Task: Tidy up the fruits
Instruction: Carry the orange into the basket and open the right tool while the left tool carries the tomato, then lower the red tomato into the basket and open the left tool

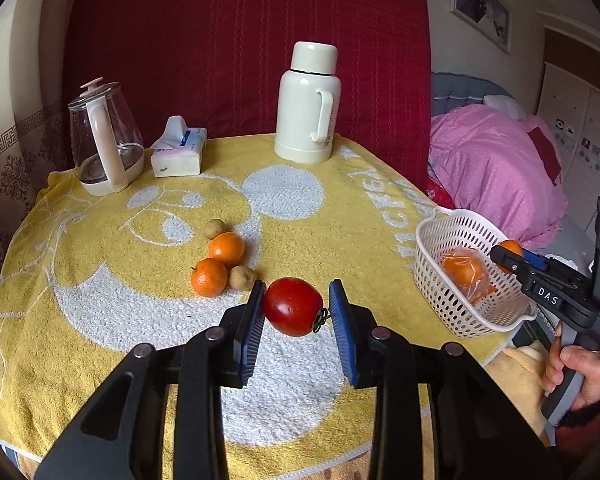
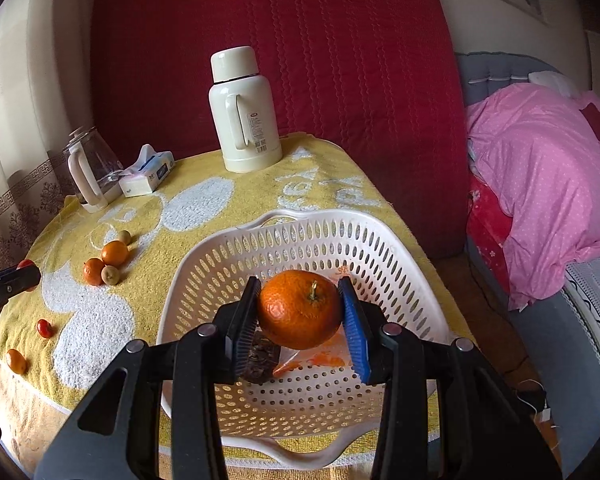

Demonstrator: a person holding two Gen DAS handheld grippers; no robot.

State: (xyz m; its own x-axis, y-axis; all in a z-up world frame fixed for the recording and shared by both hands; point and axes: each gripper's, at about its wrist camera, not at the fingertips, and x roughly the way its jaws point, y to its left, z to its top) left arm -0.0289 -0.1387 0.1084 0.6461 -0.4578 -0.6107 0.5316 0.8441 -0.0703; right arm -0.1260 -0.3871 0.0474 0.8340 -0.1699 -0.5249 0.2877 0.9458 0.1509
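The sorting looks partly done. The white perforated basket at the right edge of the surface already holds something orange in a clear wrapper and a dark brown block I cannot identify.

The right tool is clenched on a mandarin and holds it above the basket's interior, so this fruit seems about to be dropped in. The left tool grips a red fruit with a dried calyx, carried in the air over the towel-covered surface, well apart from the basket.

Left to gather: two mandarins and two small brownish fruits clustered mid-surface, plus a small red fruit and a small orange one near the front edge.
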